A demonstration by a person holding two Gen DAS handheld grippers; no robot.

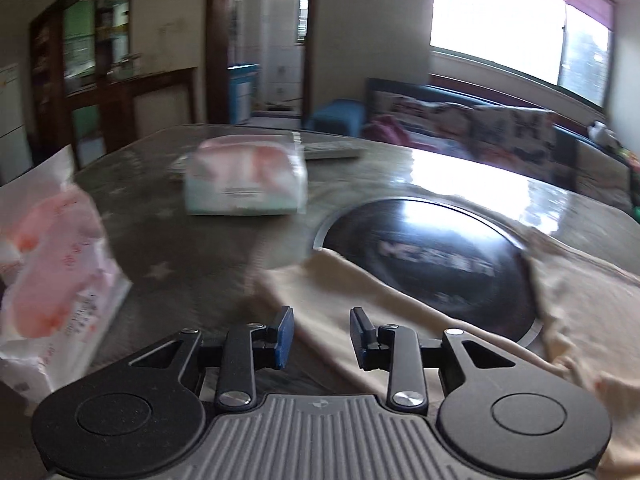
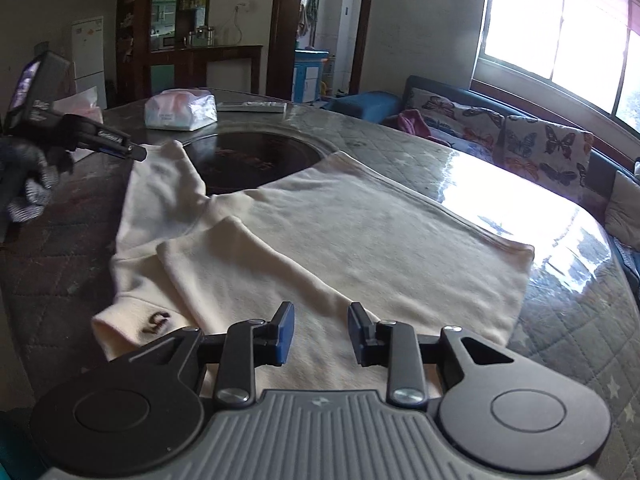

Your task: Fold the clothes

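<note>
We hold the left gripper [image 1: 321, 336] low over the near left part of the table [image 1: 192, 248], its blue-padded fingers [image 1: 285, 336] spread apart with nothing between them. Just ahead of it lies an edge of the cream sweatshirt [image 1: 332, 292], which drapes partly over the rim of the round black hob [image 1: 424, 256] set into the tabletop. The left wrist view is blurred, so finer detail there is hard to read.

From the right wrist view we see the cream sweatshirt [image 2: 320, 232] spread flat across the middle of the table [image 2: 400, 136], one sleeve [image 2: 248, 268] folded over the body and its cuff, which bears a small dark mark, lying at the near left. The right gripper [image 2: 321, 332] hovers over the near hem, its fingers [image 2: 286, 332] likewise wide apart and gripping nothing. The left gripper [image 2: 136, 154] shows at the far left, close to the sweatshirt's shoulder.

A tissue pack [image 2: 180, 114] and a remote control [image 2: 256, 106] sit at the far side of the table; another pink-printed packet [image 1: 56, 280] lies at the left edge. A sofa [image 2: 520, 140] with butterfly cushions stands beyond, to the right.
</note>
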